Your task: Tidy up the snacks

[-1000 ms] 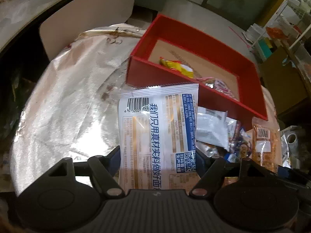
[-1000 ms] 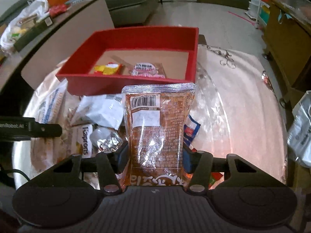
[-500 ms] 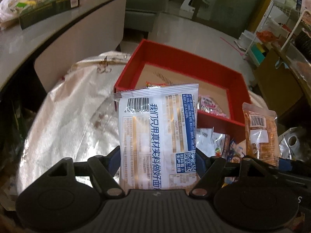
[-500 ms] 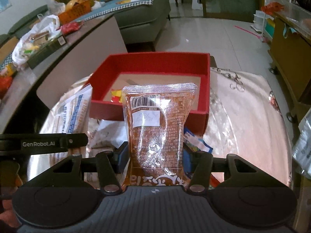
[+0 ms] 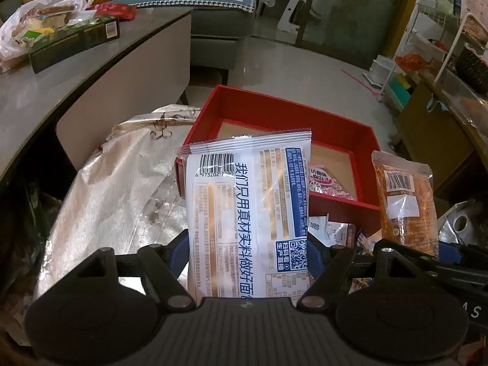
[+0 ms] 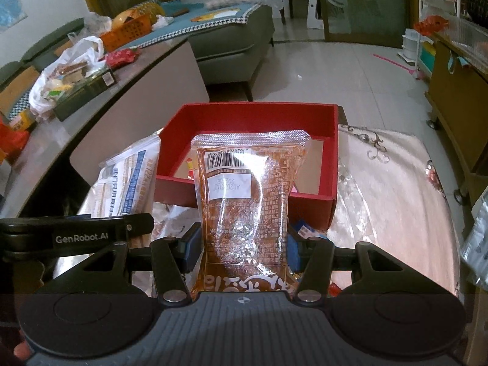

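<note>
Cloth (image 5: 122, 189) — pale, shiny, with a scroll pattern at its edge — covered the low table, and a red box (image 6: 332, 164) sat at its far end with loose packets (image 5: 332, 231) heaped against its near wall. At far left a grey counter (image 6: 128, 70) carried a white plastic bag (image 6: 61, 70), a dark carton and an orange basket (image 6: 128, 30). Beyond it stood a grey sofa (image 6: 238, 39) with a teal cover, then a pale tiled floor (image 6: 335, 70), and at right a wooden cabinet (image 6: 454, 91) and a white wire rack.

Both grippers tilted downward toward the box, each with a packet standing up out of it. The left gripper (image 5: 247, 253) was clamped on a white bag (image 5: 247, 201), blue pads pressed to both edges, its top overlapping the near left corner of the box in the left wrist view. The right gripper (image 6: 242, 241) pinched an orange pouch (image 6: 247, 201) the same way — held in front of the box's near wall.

The white bag bore a barcode with digits starting 6 973202, a QR code and large blue Chinese characters. The pouch had a barcode, a white date sticker too blurred to read, and white Korean lettering at its foot. "GenRobot.AI" was printed on the left tool's arm in the right wrist view.
</note>
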